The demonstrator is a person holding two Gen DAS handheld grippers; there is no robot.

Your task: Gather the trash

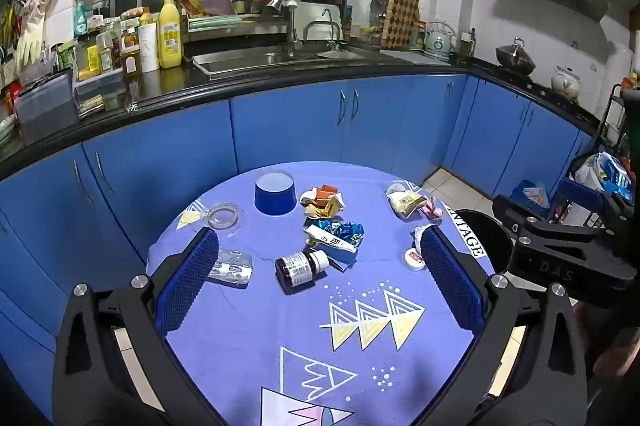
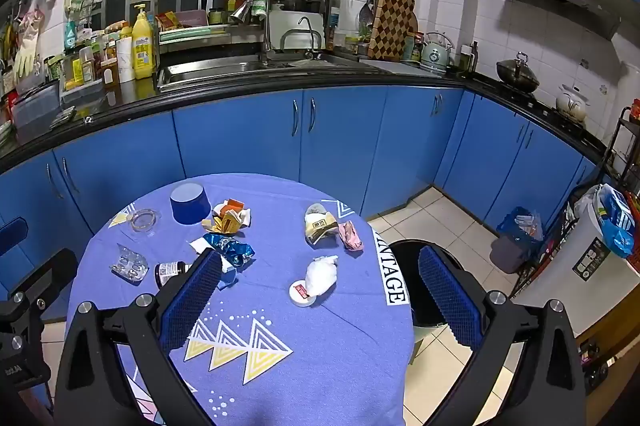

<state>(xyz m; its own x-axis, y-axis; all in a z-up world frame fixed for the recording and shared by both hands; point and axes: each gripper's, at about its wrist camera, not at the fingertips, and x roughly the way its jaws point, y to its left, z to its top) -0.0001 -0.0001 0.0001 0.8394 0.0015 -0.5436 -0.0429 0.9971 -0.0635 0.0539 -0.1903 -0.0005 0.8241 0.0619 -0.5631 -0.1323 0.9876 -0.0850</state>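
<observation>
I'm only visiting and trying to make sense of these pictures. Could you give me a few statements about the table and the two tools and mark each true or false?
1. The small dark brown glass bottle with a white cap lies on its side on the blue patterned tablecloth. True.
2. The left gripper is clamped on the bottle. False: its jaws stand wide open above the cloth, holding nothing.
3. The dark blue round tub stands upside down. True.
4. The right gripper holds the crumpled white tissue. False: it is open and empty; the tissue lies on the cloth beside a round white lid.
5. The crumpled blue foil wrapper is in the sink. False: it lies on the table.
</observation>
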